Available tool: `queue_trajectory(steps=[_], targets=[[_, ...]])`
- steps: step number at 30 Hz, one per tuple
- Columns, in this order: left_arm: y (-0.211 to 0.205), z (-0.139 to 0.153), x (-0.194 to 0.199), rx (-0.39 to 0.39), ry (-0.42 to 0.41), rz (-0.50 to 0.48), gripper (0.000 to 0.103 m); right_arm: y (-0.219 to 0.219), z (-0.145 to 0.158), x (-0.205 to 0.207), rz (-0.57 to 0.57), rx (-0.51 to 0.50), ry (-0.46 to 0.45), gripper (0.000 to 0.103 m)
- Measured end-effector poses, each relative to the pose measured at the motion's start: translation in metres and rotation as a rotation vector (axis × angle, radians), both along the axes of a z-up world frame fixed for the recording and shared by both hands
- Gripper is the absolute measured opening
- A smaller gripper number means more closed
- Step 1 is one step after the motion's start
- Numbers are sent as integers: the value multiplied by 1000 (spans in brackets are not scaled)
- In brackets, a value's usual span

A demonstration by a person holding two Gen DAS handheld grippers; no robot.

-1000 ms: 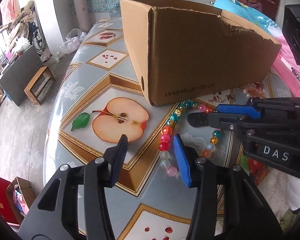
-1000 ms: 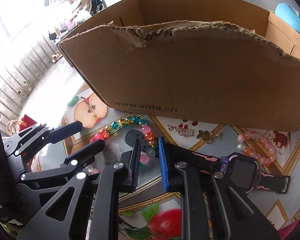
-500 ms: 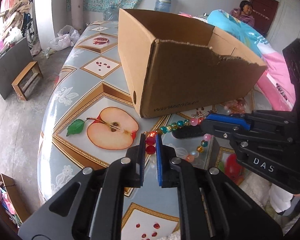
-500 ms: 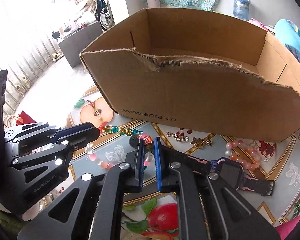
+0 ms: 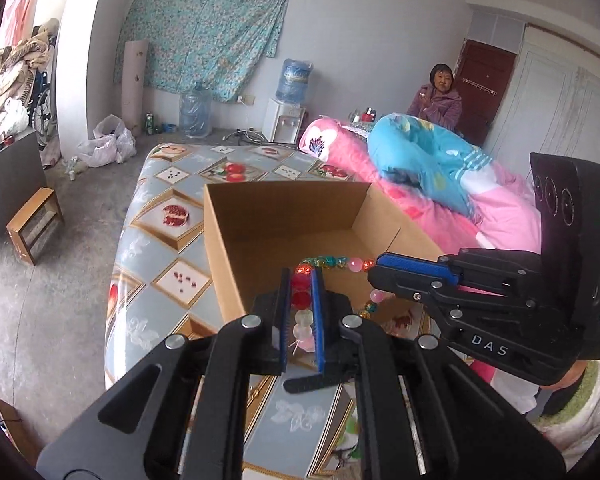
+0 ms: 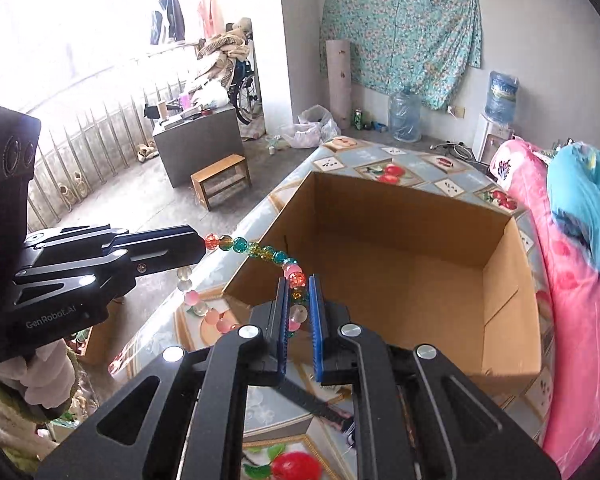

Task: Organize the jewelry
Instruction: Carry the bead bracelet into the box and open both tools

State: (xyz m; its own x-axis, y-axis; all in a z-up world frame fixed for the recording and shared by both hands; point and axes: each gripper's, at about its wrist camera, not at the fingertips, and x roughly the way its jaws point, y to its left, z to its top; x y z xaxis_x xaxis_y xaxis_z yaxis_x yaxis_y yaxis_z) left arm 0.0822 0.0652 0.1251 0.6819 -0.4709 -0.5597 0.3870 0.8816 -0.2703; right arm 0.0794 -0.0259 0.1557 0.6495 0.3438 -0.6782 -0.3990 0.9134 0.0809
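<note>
1. The left tongs (image 5: 301, 312) were pinching the bead string (image 5: 301, 298) on its red and clear beads.
2. The right tongs (image 6: 299, 312) were pinching the same string (image 6: 260, 252) further along, on an orange and a clear bead.
3. The string hung in the air between both tongs, above the near wall of the open box (image 6: 400, 264) on the desk (image 5: 160, 256). A slack loop drooped outside the box, over the desk.
4. The box floor appeared bare.
5. Judged step: carrying the string over the rim for release inside.
6. To do it well, both tongs should travel together and hold their spacing, so the thread is not strained.
7. The drooping loop should clear the torn rim before lowering; it could snag there.
8. Release would be best low over the floor, one end first, to avoid tangling.
9. Legible writing: "DAS" on the right tongs' body (image 5: 488, 350); "GenRobot.AI" on the left tongs' body (image 6: 50, 323). Nothing else was readable.
</note>
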Motion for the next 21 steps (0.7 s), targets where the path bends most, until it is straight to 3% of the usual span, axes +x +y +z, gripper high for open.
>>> queue_trajectory(steps=[4, 8, 13, 17, 21], targets=[[-22, -1, 56, 27, 96, -5, 9, -35, -8, 74, -8, 34, 133, 10], [-52, -28, 106, 133, 201, -29, 9, -53, -47, 136, -23, 55, 321, 10], [-72, -61, 157, 266, 319, 27, 9, -58, -95, 192, -39, 52, 498, 10], [-75, -75, 180, 386, 322, 89, 9, -56, -121, 217, -43, 87, 592, 11], [-66, -63, 182, 352, 282, 145, 16, -61, -127, 232, -56, 112, 583, 11]])
